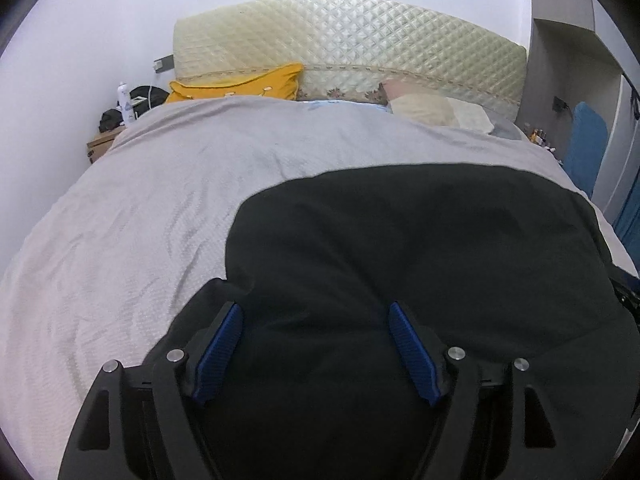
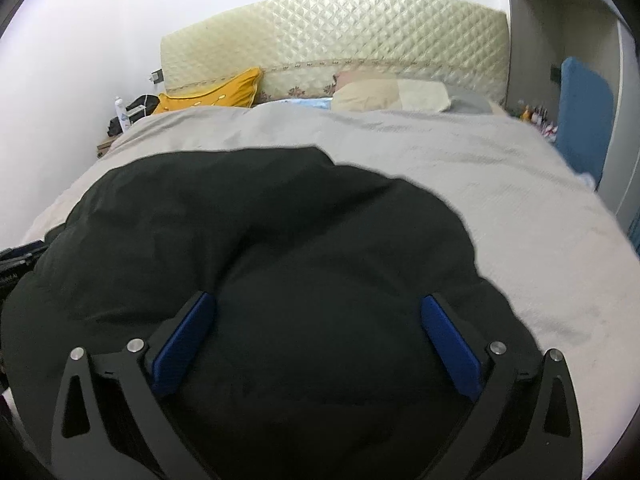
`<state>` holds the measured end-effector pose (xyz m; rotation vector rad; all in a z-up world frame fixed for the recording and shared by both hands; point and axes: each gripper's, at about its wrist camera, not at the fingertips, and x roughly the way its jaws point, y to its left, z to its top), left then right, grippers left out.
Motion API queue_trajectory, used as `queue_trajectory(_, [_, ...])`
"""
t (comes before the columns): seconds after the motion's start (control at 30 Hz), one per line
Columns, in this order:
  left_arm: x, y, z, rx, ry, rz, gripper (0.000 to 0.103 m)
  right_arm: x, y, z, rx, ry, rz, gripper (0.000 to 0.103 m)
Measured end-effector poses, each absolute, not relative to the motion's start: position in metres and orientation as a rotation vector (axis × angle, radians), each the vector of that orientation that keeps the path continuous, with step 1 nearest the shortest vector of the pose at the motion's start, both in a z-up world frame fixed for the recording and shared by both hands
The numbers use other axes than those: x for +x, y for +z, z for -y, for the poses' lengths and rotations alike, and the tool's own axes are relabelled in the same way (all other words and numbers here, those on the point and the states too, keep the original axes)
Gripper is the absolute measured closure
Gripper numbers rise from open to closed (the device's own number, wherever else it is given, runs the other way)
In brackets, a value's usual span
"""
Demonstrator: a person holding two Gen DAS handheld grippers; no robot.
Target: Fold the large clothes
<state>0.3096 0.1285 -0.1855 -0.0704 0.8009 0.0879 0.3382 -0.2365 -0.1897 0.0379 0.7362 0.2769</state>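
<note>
A large black garment [image 1: 420,240] lies spread on the grey bed cover [image 1: 160,184]; it also shows in the right wrist view [image 2: 240,232]. My left gripper [image 1: 316,312] is open, its blue pads [image 1: 224,344] wide apart just above the garment's near left part. My right gripper [image 2: 318,304] is open too, its blue pads [image 2: 448,344] wide apart above the garment's near right part. Neither holds cloth. The garment's near edge is hidden under both grippers. The other gripper shows dimly at the left edge of the right wrist view [image 2: 16,260].
A quilted cream headboard [image 1: 360,40] stands at the far end with a yellow pillow [image 1: 240,84] and beige pillows [image 1: 432,108]. A bedside table [image 1: 100,144] with a bottle is far left. A blue chair [image 2: 584,116] stands to the right of the bed cover [image 2: 500,184].
</note>
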Motion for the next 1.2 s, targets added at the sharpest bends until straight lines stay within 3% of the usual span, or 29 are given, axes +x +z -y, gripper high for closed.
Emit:
queue_trajectory(0.27, [0.308,-0.185,-0.129,-0.081,0.106,-0.803,0.026,0.335,-0.191,0.234,0.044,0.255,-0.757,0.0])
queue_trajectory(0.43, [0.303,-0.164,-0.119,-0.036,0.159,-0.785,0.026,0.316,-0.153,0.233,0.016,0.209,-0.676,0.0])
queue_trajectory(0.83, [0.251,-0.034,-0.074,-0.076,0.096,-0.65,0.026,0.247,-0.002,0.237,0.09,0.204,-0.459,0.0])
queue_trajectory(1.2, [0.136,0.082,-0.024,-0.039,0.01,-0.391,0.022,0.129,0.104,0.23,0.069,0.234,-0.234,0.0])
